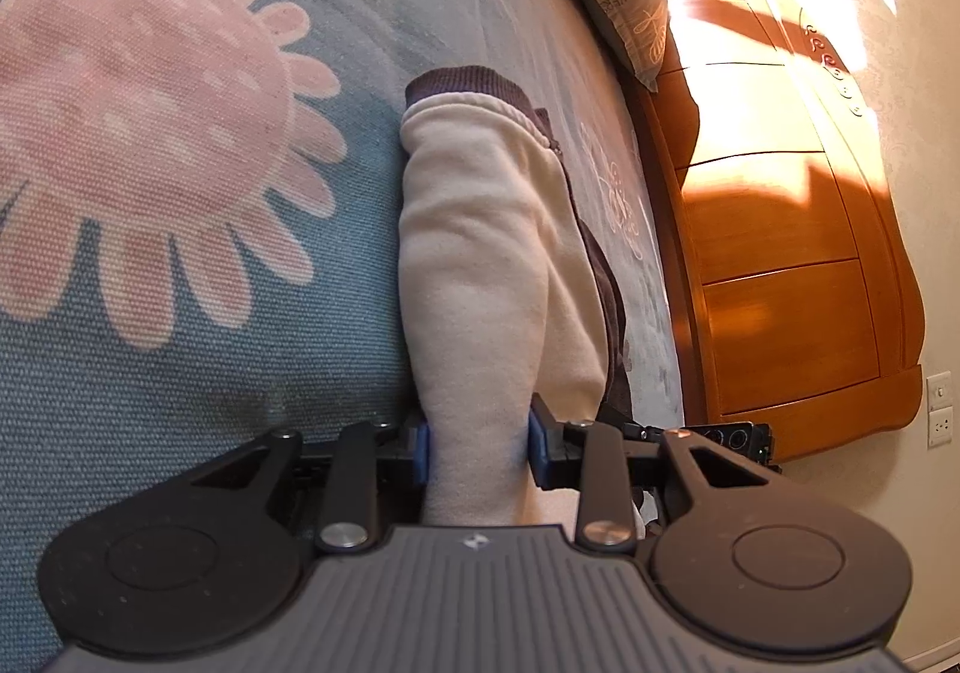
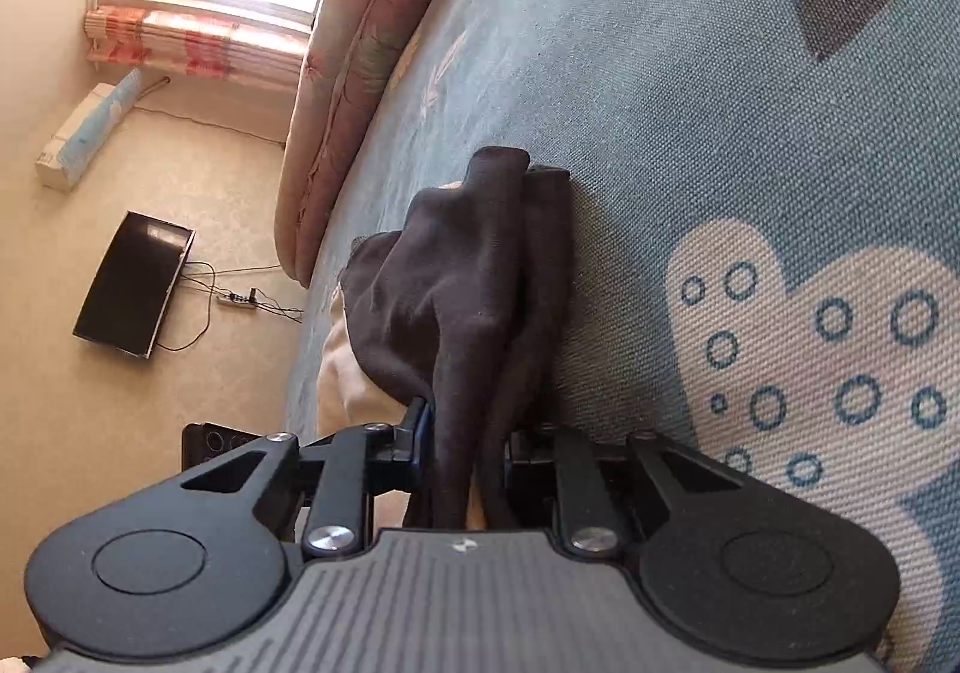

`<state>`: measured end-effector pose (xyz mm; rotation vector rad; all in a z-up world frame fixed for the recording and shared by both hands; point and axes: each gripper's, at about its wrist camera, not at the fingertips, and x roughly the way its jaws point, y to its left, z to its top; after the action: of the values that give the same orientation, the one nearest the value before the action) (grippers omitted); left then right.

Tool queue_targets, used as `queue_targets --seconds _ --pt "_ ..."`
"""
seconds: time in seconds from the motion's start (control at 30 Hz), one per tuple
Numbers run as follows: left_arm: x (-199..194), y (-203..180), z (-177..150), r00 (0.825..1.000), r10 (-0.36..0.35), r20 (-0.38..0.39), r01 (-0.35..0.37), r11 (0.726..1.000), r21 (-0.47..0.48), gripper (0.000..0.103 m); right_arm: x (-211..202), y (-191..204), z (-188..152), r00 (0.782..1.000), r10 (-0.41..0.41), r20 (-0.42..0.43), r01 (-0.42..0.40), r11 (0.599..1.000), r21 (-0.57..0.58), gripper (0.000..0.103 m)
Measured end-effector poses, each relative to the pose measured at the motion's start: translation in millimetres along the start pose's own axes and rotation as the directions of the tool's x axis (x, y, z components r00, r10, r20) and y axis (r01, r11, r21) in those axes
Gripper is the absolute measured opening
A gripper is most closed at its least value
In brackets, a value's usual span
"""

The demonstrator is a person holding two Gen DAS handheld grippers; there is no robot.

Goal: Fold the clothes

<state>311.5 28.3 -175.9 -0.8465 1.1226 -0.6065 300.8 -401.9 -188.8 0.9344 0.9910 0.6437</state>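
Garment [image 1: 480,265], cream fleece with a dark ribbed hem, lies bunched on the blue flowered bedspread [image 1: 180,373], and the left gripper [image 1: 478,448] is clamped on its near end. To the right of it the bed edge runs close, with a pillow [image 1: 624,12] and a sunlit wooden headboard [image 1: 780,253] beyond.

From the right wrist, the right gripper [image 2: 465,448] pinches the garment's dark fabric [image 2: 468,277]. Open bedspread lies on the right; on the left, carpet holds a black box [image 2: 132,289] and power strip [image 2: 237,299].
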Motion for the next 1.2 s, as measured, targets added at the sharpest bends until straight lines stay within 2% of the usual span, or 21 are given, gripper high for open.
queue_targets --seconds 0.13,0.2,0.33,0.37,0.43,0.5,0.7,0.87,1.03,1.2 --pt "-1 -5 -5 0.999 0.04 0.021 -0.04 0.999 -0.014 0.032 0 15 -8 0.997 -0.076 0.032 0.077 0.997 -0.024 0.029" --pt "0 -11 -8 0.997 0.068 0.034 -0.068 0.998 -0.006 0.033 1 31 -14 0.988 -0.139 0.061 0.145 0.985 -0.092 0.031" --pt "2 -28 -11 0.993 0.115 0.039 -0.116 0.993 0.017 0.035 3 66 -28 0.956 -0.263 0.129 0.288 0.926 -0.243 0.03" --pt "3 -35 -12 0.99 0.133 0.035 -0.135 0.99 0.04 0.04 4 75 -29 0.948 -0.287 0.137 0.315 0.907 -0.279 0.03" --pt "6 -51 -13 0.987 0.158 0.024 -0.159 0.983 0.087 0.042 5 90 -32 0.939 -0.31 0.15 0.343 0.879 -0.33 0.03" --pt "8 -64 -13 0.988 0.151 0.01 -0.151 0.981 0.118 0.043 4 102 -34 0.932 -0.322 0.164 0.361 0.855 -0.373 0.029" --pt "7 -96 -13 0.994 0.106 0.012 -0.107 0.98 0.165 0.043 -10 126 -36 0.927 -0.313 0.208 0.374 0.824 -0.426 0.028" --pt "20 -127 -13 0.998 0.065 -0.004 -0.063 0.977 0.205 0.043 -40 134 -30 0.918 -0.293 0.269 0.384 0.827 -0.41 0.028" --pt "57 -165 -16 0.998 0.036 -0.052 -0.022 0.966 0.259 0.043 -83 131 -24 0.885 -0.314 0.345 0.439 0.809 -0.391 0.028" --pt "106 -203 -17 0.994 0.008 -0.112 0.027 0.953 0.302 0.043 -133 116 -13 0.831 -0.354 0.428 0.511 0.789 -0.34 0.028"
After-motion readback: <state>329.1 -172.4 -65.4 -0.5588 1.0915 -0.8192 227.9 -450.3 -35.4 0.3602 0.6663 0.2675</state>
